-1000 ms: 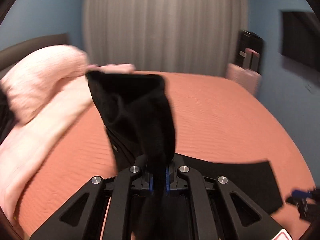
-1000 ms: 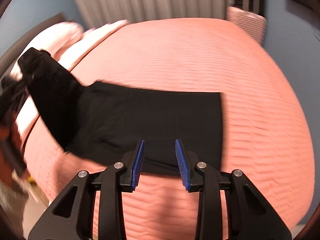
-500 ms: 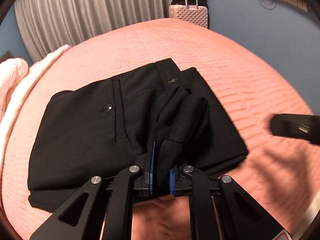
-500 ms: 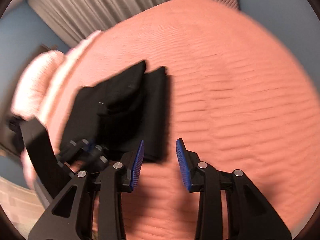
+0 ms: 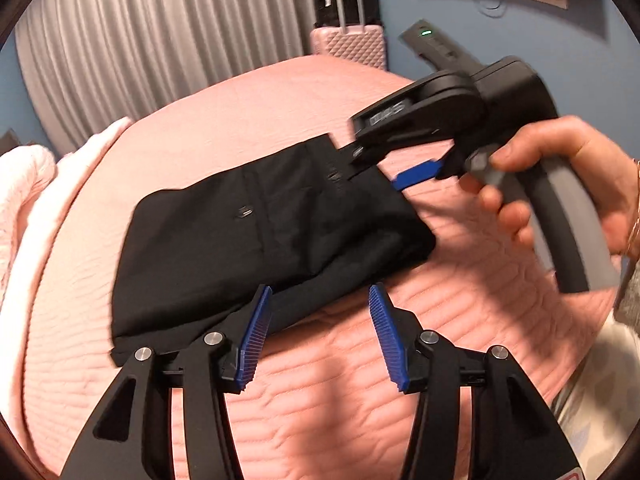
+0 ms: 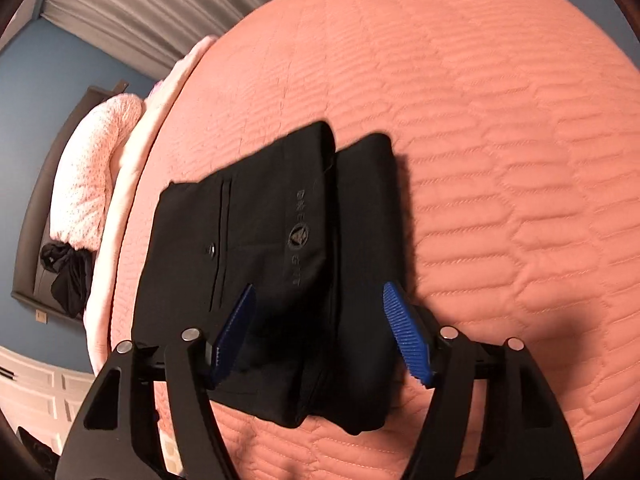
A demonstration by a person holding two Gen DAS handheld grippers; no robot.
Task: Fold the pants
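Spreading apart, the jaws of the left gripper [image 5: 320, 328] hang just above the near edge of the black pants [image 5: 256, 240], gripping nothing, the blue pads clear of the cloth (its hem runs between them at about 12 o'clock); the pants lie folded into a compact bundle on the pink quilted bedspread [image 5: 328, 408], back pocket and button facing up. At 2 o'clock the right gripper [image 5: 384, 168], held by a hand [image 5: 568, 184], reaches over the far right corner of the bundle, and in its own view [image 6: 320, 328] its jaws are likewise widening, straddling the folded edge without pinching it. Farther off, a fluffy pale pink blanket [image 5: 24, 184] sits at 9 o'clock, grey curtains [image 5: 160, 36] at 11 and a pink suitcase [image 5: 352, 40] at 12
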